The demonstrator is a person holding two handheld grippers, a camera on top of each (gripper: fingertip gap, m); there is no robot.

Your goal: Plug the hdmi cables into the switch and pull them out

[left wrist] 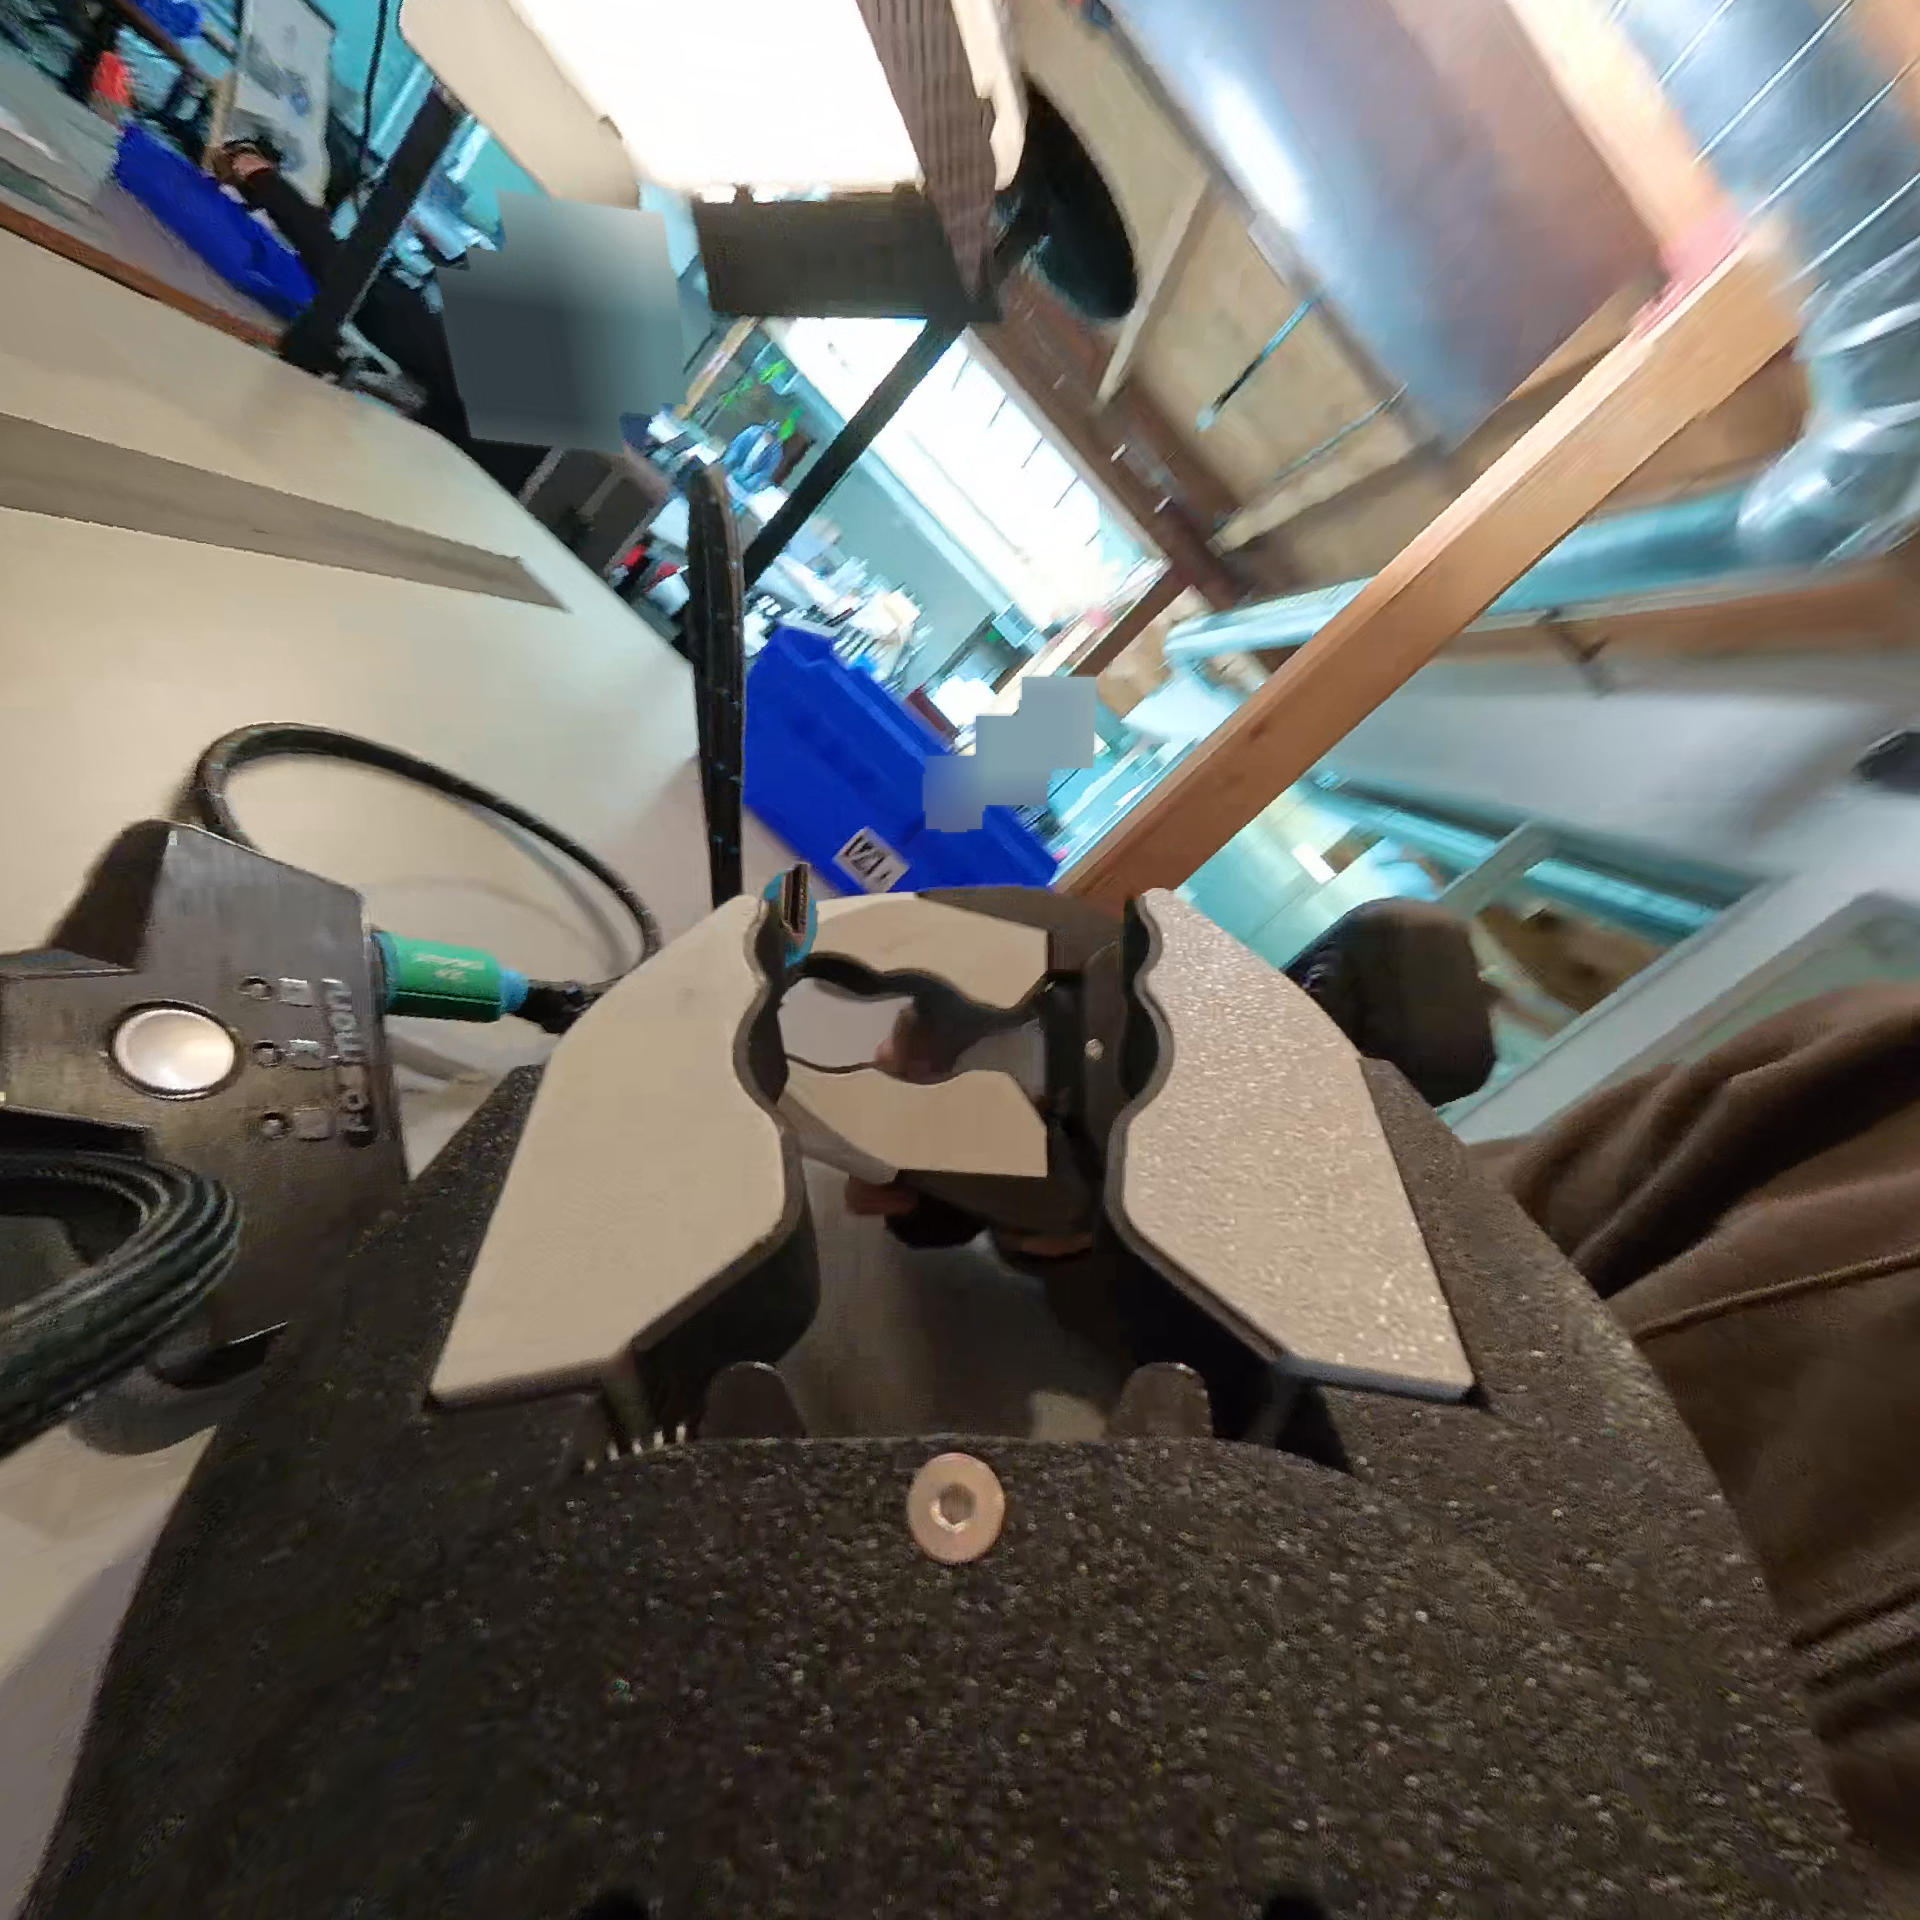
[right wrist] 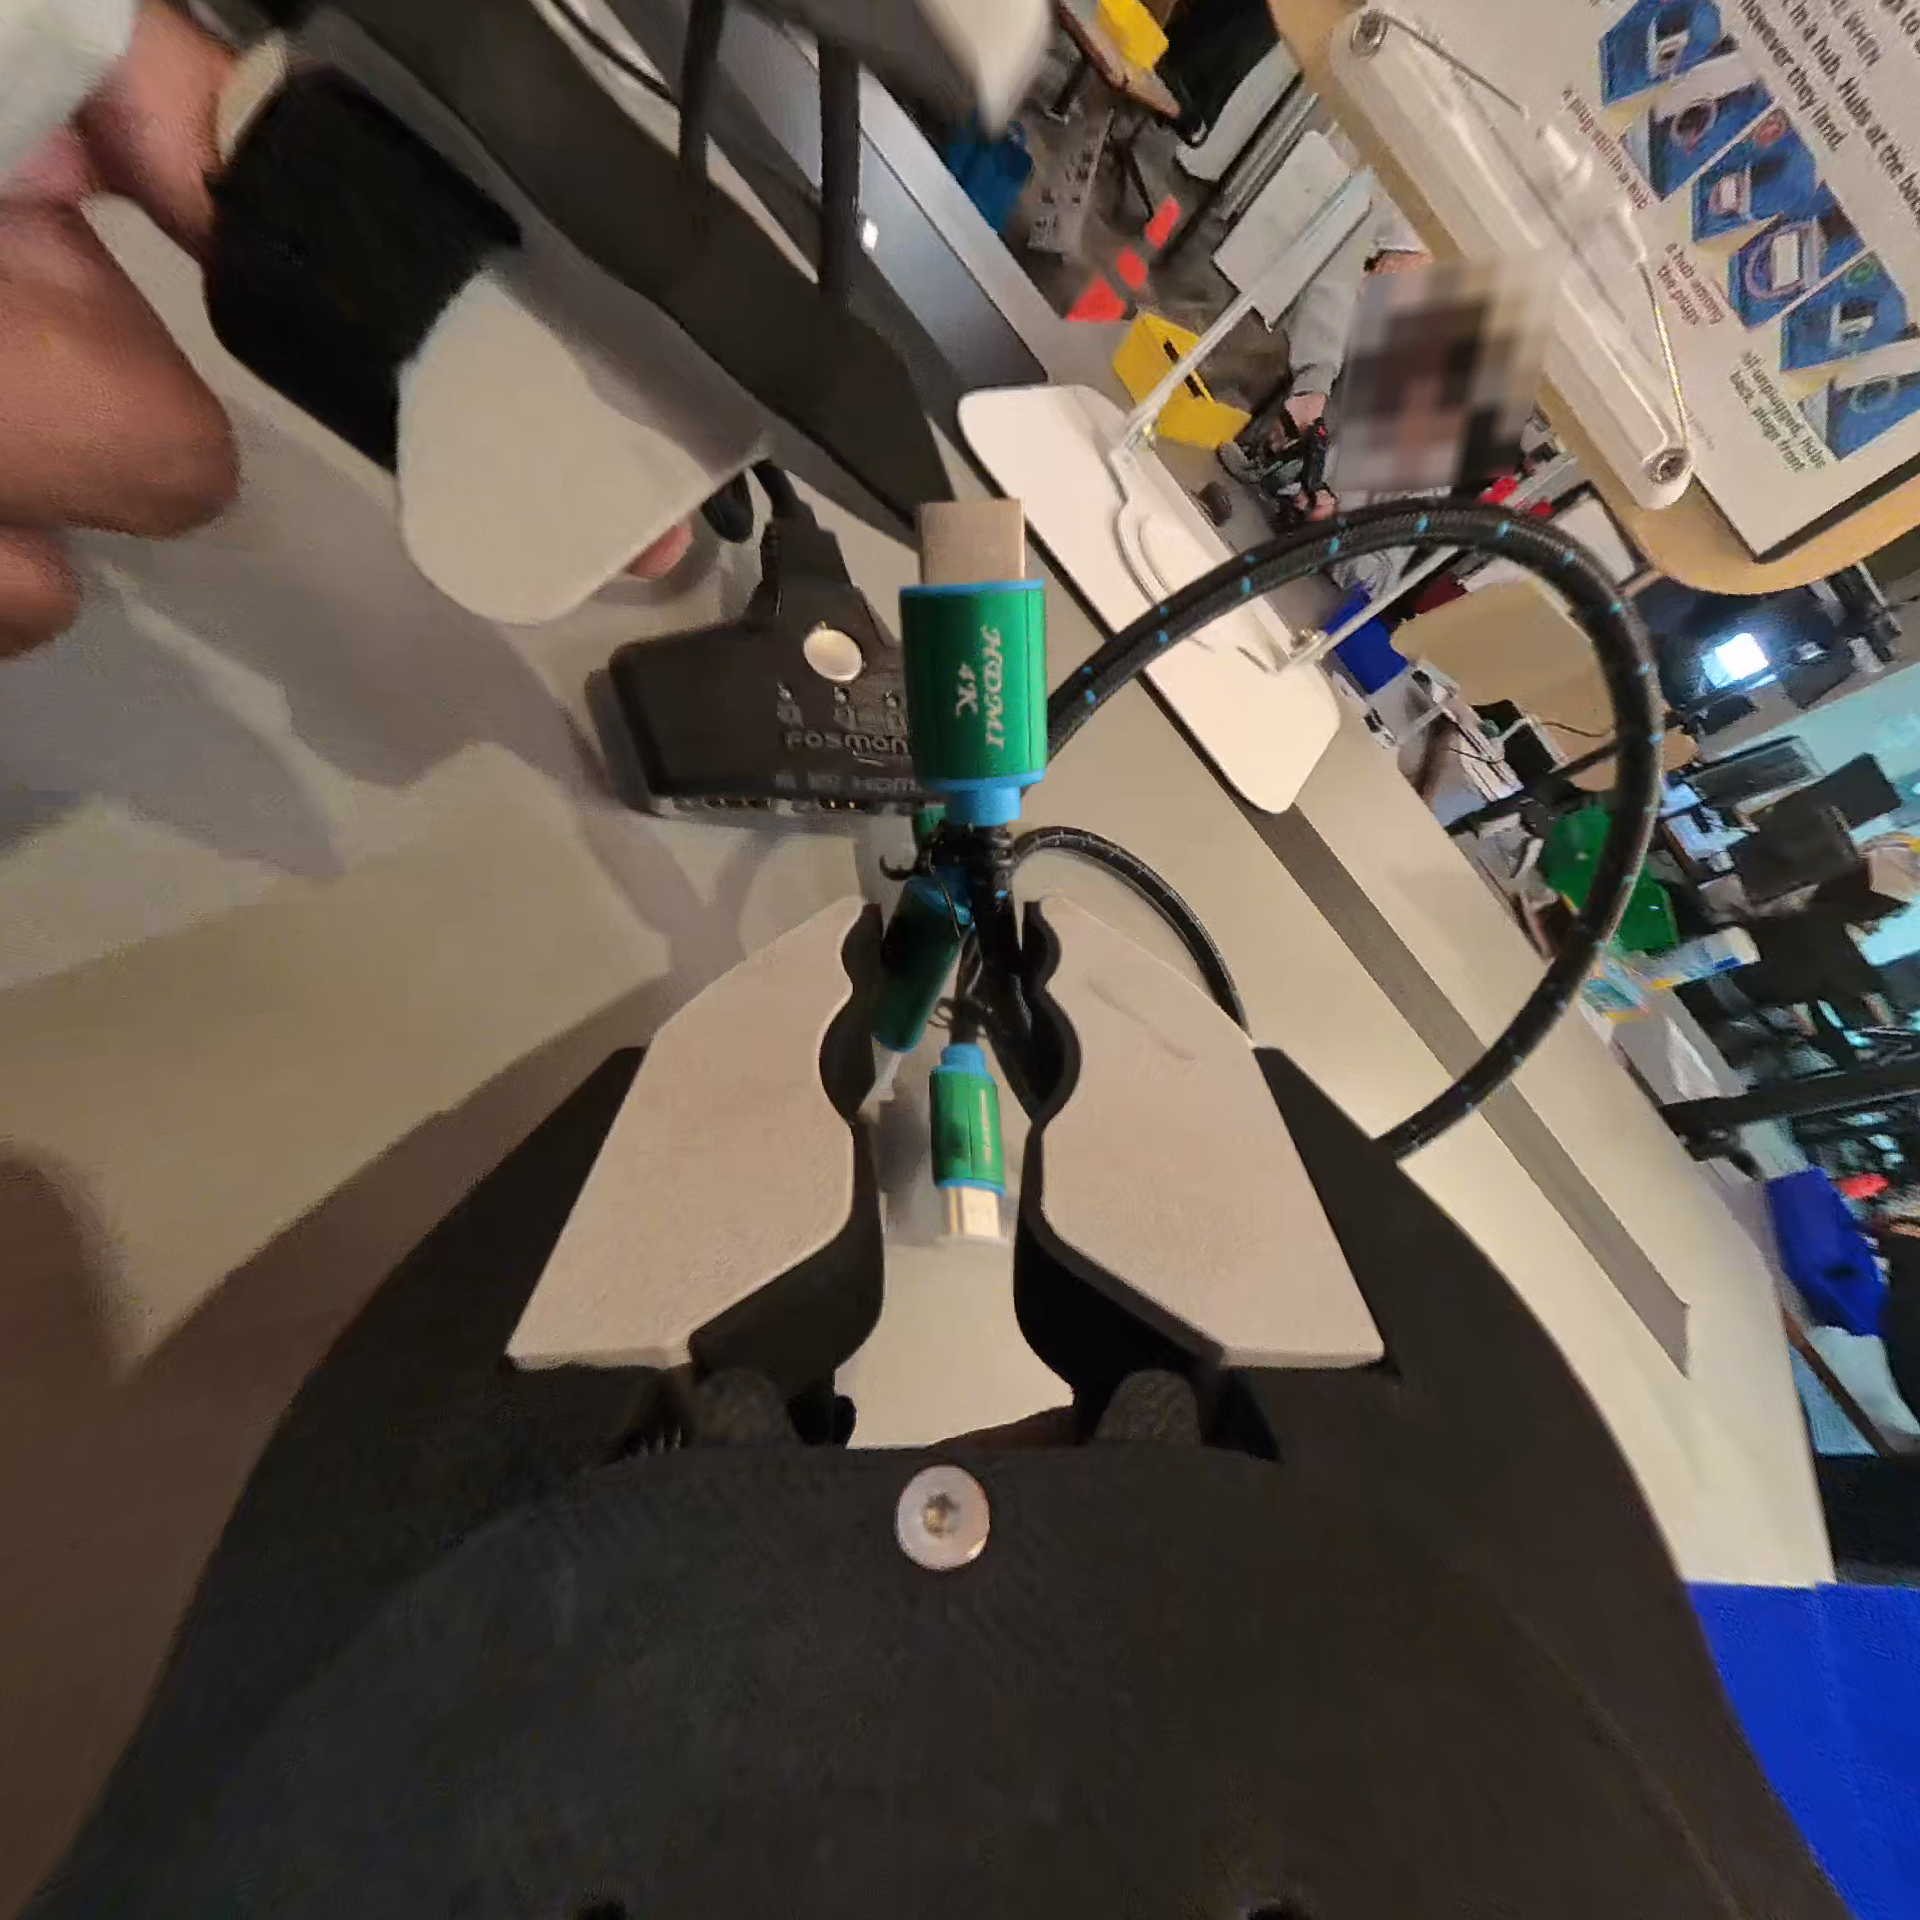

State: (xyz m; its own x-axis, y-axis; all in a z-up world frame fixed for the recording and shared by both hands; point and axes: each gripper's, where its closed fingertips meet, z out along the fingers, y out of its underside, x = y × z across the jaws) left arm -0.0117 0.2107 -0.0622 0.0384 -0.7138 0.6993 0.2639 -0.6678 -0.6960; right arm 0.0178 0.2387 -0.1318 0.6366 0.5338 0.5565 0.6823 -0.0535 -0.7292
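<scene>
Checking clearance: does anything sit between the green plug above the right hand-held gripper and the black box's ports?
Nothing visible: the green plug stands close beside the black box, and the front ports show uncovered.

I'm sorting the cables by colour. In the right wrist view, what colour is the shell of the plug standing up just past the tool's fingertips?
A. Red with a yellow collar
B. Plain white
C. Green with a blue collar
C: the plug has a green shell with a blue collar above the black braided cable.
</scene>
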